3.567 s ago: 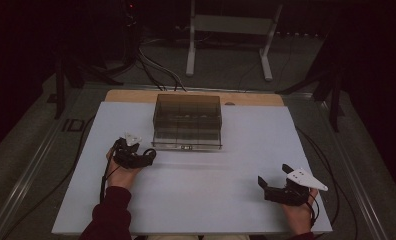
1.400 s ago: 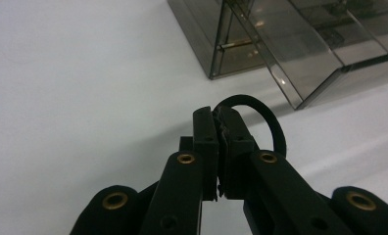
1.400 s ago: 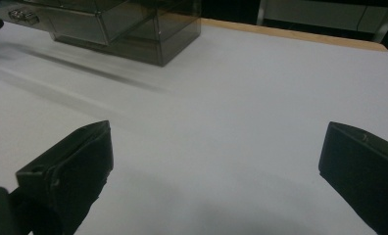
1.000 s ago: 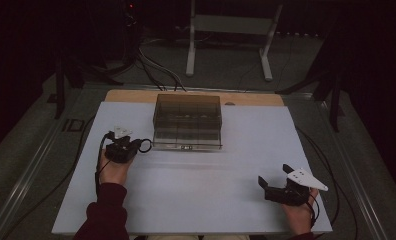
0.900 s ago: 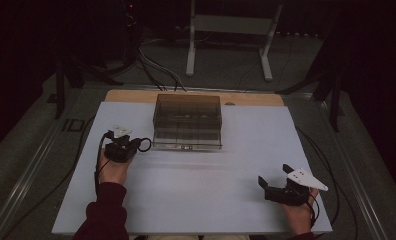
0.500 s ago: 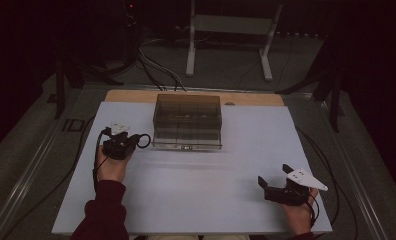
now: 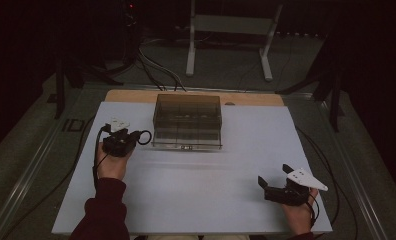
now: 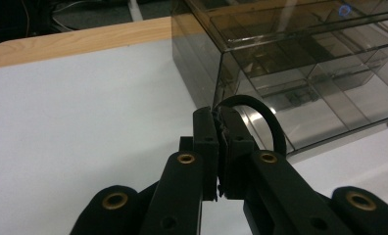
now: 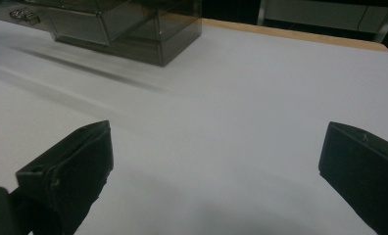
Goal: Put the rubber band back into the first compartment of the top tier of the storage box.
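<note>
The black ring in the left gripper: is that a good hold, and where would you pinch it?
Yes. The left gripper is shut on the black ring across its thin band at the near edge, coming from the open side away from the clear box. The loop stands free for placing.

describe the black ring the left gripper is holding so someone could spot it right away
On the white table, find the smoky clear compartment box near the far edge. At its left front corner the left gripper is shut on a thin black ring. It is the one loose small item, round and dark against the white top.
</note>
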Available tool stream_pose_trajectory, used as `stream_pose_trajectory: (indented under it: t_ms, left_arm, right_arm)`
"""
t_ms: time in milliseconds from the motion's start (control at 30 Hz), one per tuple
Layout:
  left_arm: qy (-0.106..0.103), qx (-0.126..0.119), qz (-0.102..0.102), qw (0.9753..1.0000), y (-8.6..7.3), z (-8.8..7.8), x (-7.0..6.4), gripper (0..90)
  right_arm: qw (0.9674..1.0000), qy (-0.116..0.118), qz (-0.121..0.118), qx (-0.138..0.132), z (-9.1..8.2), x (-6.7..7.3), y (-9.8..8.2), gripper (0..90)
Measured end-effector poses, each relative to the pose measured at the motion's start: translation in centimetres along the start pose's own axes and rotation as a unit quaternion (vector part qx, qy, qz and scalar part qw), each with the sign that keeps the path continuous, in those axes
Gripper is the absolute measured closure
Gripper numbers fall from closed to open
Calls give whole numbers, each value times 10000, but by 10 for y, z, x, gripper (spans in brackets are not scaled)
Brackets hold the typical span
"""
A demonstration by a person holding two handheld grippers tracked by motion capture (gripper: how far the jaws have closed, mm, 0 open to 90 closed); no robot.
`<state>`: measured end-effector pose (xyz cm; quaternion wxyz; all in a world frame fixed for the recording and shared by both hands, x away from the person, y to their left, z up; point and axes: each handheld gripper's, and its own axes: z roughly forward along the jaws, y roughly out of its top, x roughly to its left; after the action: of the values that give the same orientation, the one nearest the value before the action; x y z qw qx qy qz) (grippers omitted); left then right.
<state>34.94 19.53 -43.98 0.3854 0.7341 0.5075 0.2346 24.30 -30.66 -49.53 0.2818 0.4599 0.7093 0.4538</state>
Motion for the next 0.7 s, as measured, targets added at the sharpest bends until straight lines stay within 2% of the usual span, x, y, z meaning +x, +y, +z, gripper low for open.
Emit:
stream_pose_trajectory:
  t_ms: [700]
  left_arm:
    - [-105,-53,66,9999,8,4,-11,888]
  right_arm:
    - [10000,-2,-5,2,0,0,0,0]
